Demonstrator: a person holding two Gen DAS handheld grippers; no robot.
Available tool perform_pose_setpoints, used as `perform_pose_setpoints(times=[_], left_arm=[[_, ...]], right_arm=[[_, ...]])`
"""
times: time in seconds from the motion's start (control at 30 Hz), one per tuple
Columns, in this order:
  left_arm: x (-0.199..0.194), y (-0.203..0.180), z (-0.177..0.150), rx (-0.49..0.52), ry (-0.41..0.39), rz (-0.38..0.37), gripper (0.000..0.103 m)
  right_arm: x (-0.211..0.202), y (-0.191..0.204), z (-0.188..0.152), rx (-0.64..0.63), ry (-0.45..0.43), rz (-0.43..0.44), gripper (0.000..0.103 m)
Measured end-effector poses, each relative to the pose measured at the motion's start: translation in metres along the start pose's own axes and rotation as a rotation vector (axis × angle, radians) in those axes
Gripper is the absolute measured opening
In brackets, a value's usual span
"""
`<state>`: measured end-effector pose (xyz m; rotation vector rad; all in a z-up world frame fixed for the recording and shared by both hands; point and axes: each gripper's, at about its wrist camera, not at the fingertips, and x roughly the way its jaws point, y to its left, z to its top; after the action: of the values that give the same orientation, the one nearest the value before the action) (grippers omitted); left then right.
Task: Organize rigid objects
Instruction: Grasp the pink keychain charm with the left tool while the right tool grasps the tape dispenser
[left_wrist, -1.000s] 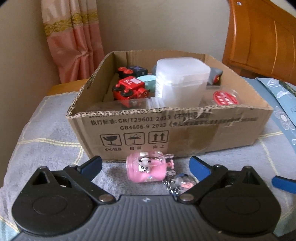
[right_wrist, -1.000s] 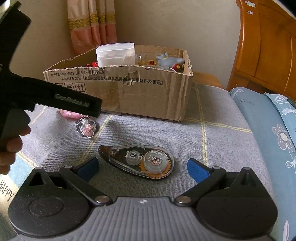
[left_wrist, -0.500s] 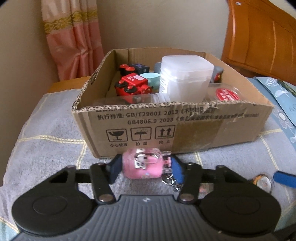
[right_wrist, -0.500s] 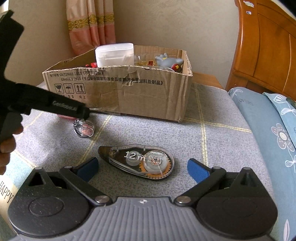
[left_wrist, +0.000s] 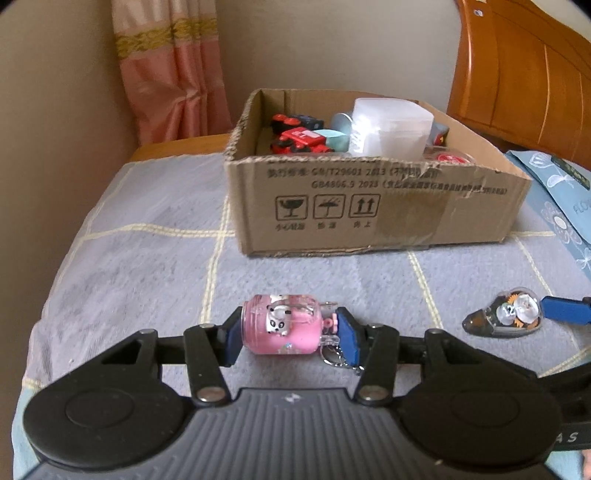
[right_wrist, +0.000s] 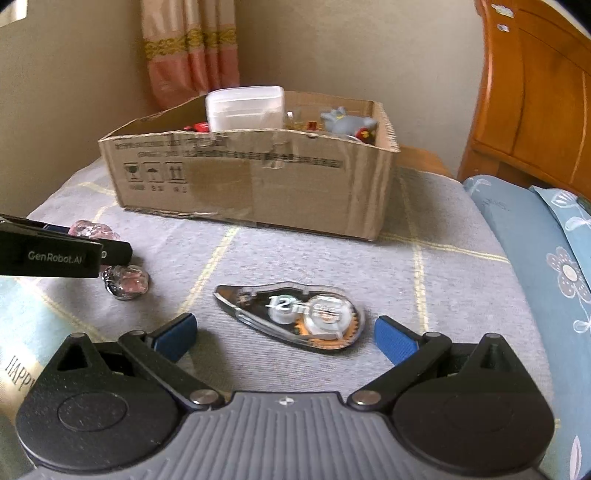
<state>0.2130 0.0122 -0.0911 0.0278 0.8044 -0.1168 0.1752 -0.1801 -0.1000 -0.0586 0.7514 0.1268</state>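
Note:
My left gripper (left_wrist: 290, 338) is shut on a pink jar-shaped keychain charm (left_wrist: 282, 325) with a small panda figure; its metal ring (left_wrist: 338, 360) hangs beside the right pad. It is held just above the grey checked cloth, short of the cardboard box (left_wrist: 369, 206). The charm (right_wrist: 92, 229) also peeks out behind the left gripper's arm (right_wrist: 51, 256) in the right wrist view, with a clear pendant (right_wrist: 127, 282) below it. My right gripper (right_wrist: 284, 332) stands open, its blue pads either side of a correction tape dispenser (right_wrist: 295, 317) lying on the cloth.
The box holds a red toy train (left_wrist: 299, 140), a frosted plastic tub (left_wrist: 391, 127), a grey figure (right_wrist: 343, 123) and other small items. A blue floral pillow (right_wrist: 546, 258) lies at the right, with a wooden headboard (right_wrist: 535, 92) behind and a curtain (left_wrist: 170, 74) at the back left.
The left gripper went from open to shut on the pink charm, then drew back from the box with it. The right gripper stayed open over the tape dispenser.

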Motion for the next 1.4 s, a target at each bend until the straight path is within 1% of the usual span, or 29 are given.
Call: perform_pose_setpoints(times=[0.1,0.27,0.37,0.47,0.53,0.63,0.7,0.77,0.87,0.93,1.0,1.1,1.2,1.23,1.3,1.4], left_arm=[[-0.001,0.002,-0.002,-0.005,-0.002,-0.003,0.050],[-0.001,0.005,-0.002,-0.013,-0.007,-0.016,0.050],[-0.003,0.008,-0.004,-0.016,-0.010,-0.026,0.050],[-0.004,0.010,-0.004,-0.018,-0.013,-0.037,0.050],[-0.004,0.012,-0.004,-0.021,-0.013,-0.041,0.050],[-0.003,0.012,-0.005,-0.020,-0.017,-0.040,0.051],[-0.003,0.012,-0.005,-0.018,-0.019,-0.042,0.051],[-0.002,0.012,-0.005,-0.017,-0.021,-0.045,0.051],[-0.003,0.013,-0.006,-0.013,-0.029,-0.042,0.055],[-0.002,0.011,-0.007,-0.005,-0.034,-0.024,0.064],[-0.002,0.011,-0.008,-0.012,-0.032,-0.010,0.065],[-0.002,0.011,-0.006,-0.028,-0.024,-0.011,0.066],[-0.002,0.011,-0.007,-0.032,-0.027,-0.009,0.063],[-0.002,0.011,-0.007,-0.032,-0.029,-0.010,0.057],[-0.004,0.011,-0.007,-0.029,-0.030,-0.020,0.051],[-0.005,0.012,-0.006,-0.017,-0.012,-0.029,0.051]], right_arm=[[0.001,0.005,0.003,0.001,-0.002,0.020,0.103],[0.007,0.013,0.011,-0.010,-0.001,0.111,0.103],[0.012,0.016,0.015,-0.021,-0.016,0.135,0.103],[0.016,0.018,0.019,-0.029,-0.010,0.125,0.103],[0.017,0.023,0.020,-0.062,-0.002,0.104,0.103],[0.014,0.024,0.015,-0.074,-0.010,0.086,0.100],[0.012,0.022,0.015,-0.068,-0.014,0.077,0.094],[0.010,0.017,0.015,-0.054,-0.013,0.068,0.093],[0.008,0.013,0.012,-0.045,-0.018,0.056,0.093],[0.008,0.012,0.011,-0.048,-0.023,0.055,0.093],[0.007,0.011,0.011,-0.047,-0.024,0.056,0.094],[0.008,0.010,0.012,-0.052,-0.022,0.058,0.094],[0.007,0.010,0.012,-0.052,-0.021,0.056,0.093],[0.007,0.011,0.013,-0.049,-0.020,0.054,0.093],[0.006,0.011,0.014,-0.049,-0.017,0.050,0.093],[0.006,0.011,0.015,-0.058,0.001,0.052,0.093]])
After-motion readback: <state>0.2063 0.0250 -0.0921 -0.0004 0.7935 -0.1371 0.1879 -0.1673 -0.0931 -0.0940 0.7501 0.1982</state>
